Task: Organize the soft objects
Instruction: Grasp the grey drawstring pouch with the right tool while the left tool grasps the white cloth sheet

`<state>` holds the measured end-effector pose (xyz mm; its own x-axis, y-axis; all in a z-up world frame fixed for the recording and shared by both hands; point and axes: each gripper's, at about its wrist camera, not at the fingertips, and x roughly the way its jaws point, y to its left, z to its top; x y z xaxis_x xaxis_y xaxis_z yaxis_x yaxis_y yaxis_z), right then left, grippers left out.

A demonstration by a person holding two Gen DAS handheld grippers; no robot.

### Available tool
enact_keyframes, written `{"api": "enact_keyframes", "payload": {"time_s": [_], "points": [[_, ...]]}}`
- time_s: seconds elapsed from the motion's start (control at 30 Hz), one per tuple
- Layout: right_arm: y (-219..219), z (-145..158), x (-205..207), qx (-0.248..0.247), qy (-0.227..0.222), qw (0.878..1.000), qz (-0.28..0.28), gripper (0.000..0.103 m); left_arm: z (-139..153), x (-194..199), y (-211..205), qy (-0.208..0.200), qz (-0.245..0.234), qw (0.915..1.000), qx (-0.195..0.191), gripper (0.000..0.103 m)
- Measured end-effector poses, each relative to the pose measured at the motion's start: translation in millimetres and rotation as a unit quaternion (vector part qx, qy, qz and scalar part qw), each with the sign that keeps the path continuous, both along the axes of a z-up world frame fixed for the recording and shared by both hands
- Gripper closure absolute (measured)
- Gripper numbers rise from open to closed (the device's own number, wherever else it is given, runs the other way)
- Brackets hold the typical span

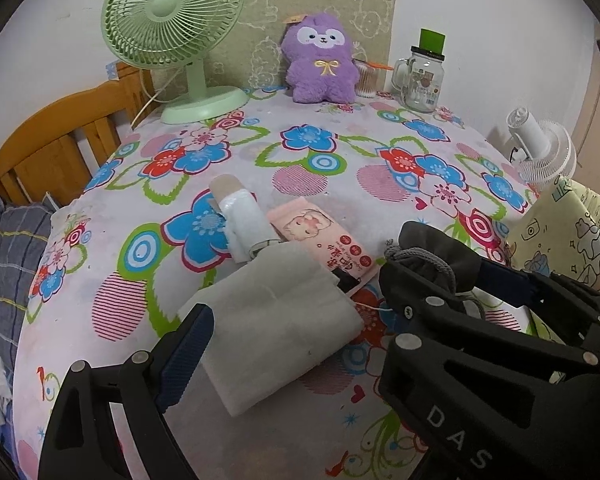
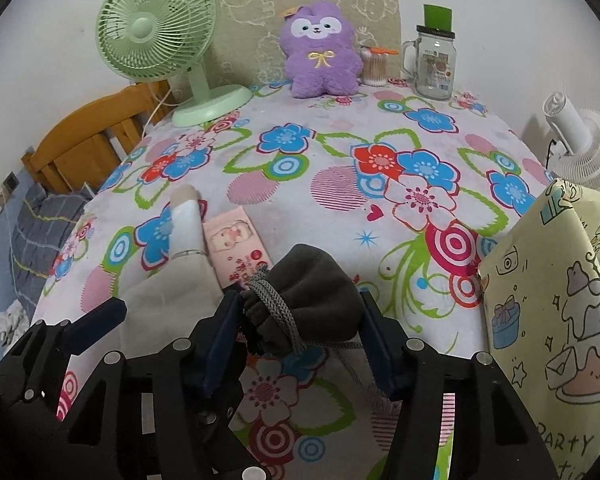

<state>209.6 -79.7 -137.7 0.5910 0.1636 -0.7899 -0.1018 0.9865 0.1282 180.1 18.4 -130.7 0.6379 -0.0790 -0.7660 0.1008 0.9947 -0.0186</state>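
Observation:
A grey drawstring pouch (image 2: 312, 276) sits on the floral tablecloth (image 2: 340, 160), and my right gripper (image 2: 300, 324) is shut on it, a blue pad pressed against each side. The pouch (image 1: 432, 248) also shows at the right of the left wrist view. A folded white cloth (image 1: 276, 320) lies between the wide-spread fingers of my open left gripper (image 1: 296, 296), which does not squeeze it. Beyond the cloth lie a pink wipes pack (image 1: 324, 240) and a white wrapped roll (image 1: 240, 216). A purple plush toy (image 1: 320, 60) sits upright at the table's far edge.
A green desk fan (image 1: 172, 12) stands at the back left and a glass jar mug (image 1: 420, 80) at the back right. A yellow printed gift bag (image 2: 548, 300) stands close on the right, with a white fan (image 2: 580, 148) behind it. A wooden headboard (image 1: 60, 140) borders the left.

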Motion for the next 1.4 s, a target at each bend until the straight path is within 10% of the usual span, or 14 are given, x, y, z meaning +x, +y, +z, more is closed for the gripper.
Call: {"api": "enact_keyframes", "payload": {"time_s": [0.97,1.4], "points": [[12.2,-5.2,13.8,-0.015,0.007,1.000,0.004,0.043,-18.1,25.9,20.7,0.018,0.012,0.9997,-0.012,0.005],[16.9,-8.7,10.7,-0.013,0.012,1.000,0.010,0.043,-20.2,18.5,27.6,0.012,0.033,0.9994,-0.006,0.037]]}}
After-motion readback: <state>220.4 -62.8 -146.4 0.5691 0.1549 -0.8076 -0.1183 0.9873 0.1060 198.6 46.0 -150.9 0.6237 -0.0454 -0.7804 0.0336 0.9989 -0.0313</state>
